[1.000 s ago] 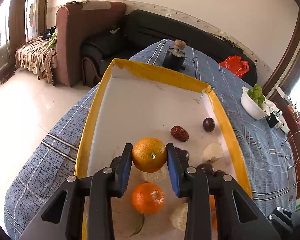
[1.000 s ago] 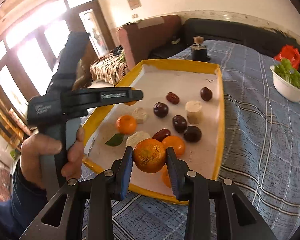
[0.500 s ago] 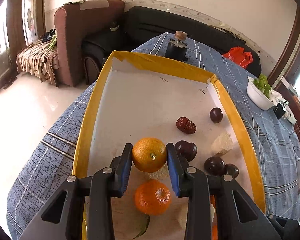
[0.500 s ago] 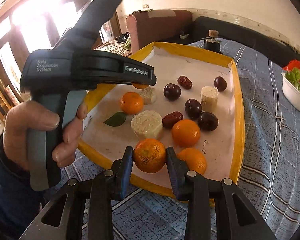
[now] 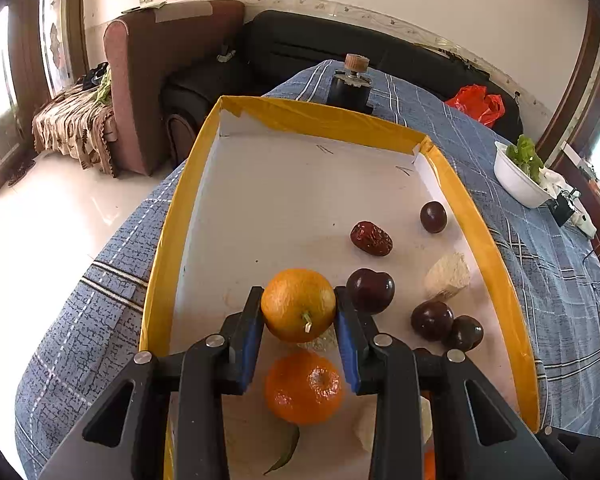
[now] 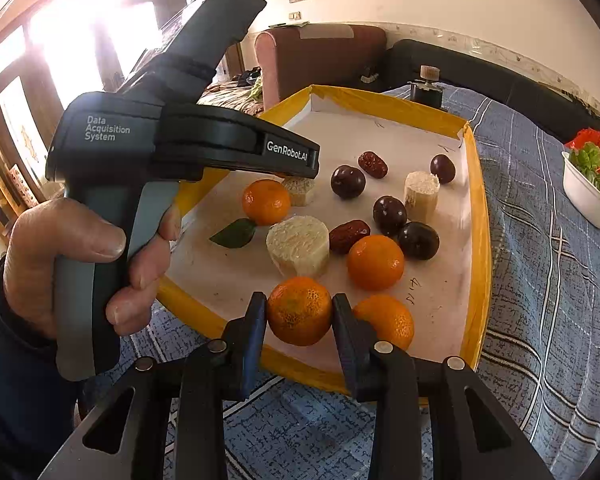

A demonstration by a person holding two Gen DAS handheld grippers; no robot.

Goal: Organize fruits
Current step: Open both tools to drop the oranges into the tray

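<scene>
A mandarin is clamped between the narrowly parted pads of the left gripper, stem towards the camera, above the tray's left half. Another mandarin is gripped likewise by the right gripper over the tray's near edge.

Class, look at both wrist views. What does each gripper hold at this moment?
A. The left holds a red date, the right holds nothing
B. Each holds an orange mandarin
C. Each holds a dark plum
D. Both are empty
B: the left gripper is clamped on a mandarin with a stem, and the right gripper is clamped on another mandarin over the yellow-rimmed tray.
</scene>
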